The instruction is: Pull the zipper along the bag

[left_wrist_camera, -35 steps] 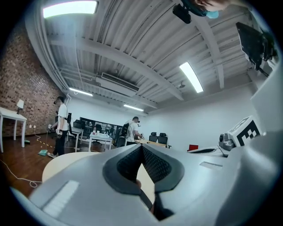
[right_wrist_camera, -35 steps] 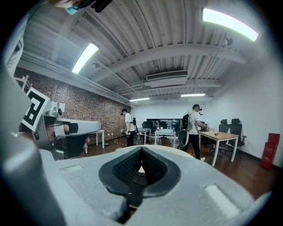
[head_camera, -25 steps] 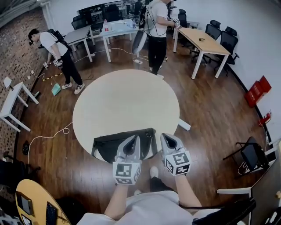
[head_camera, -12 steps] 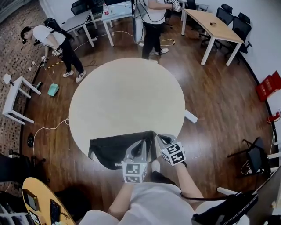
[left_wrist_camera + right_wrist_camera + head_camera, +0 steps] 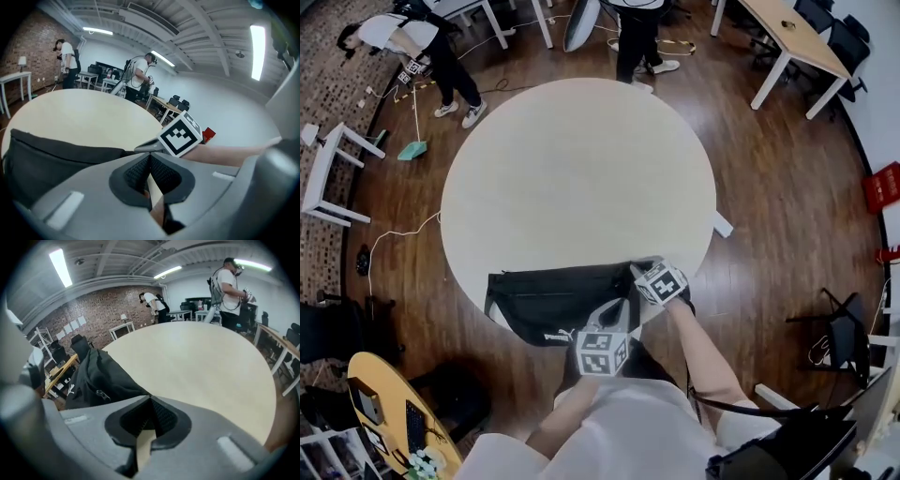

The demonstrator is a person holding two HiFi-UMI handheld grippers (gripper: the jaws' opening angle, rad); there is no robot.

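1 round pale tabletop (image 5: 581, 178). 1 black bag (image 5: 553, 300), lying flat at the tabletop's near edge and partly overhanging it. 2 grippers at the bag's right end:
- Left gripper (image 5: 617, 309), over the bag's near right corner. Its fingers are clenched together with nothing between them.
- Right gripper (image 5: 636, 270), at the bag's far right corner. Its fingers are likewise clenched and empty.

I see the black bag (image 5: 558, 298) lying flat along the near edge of the round table (image 5: 572, 169), its zipper pull (image 5: 101, 393) resting on top.
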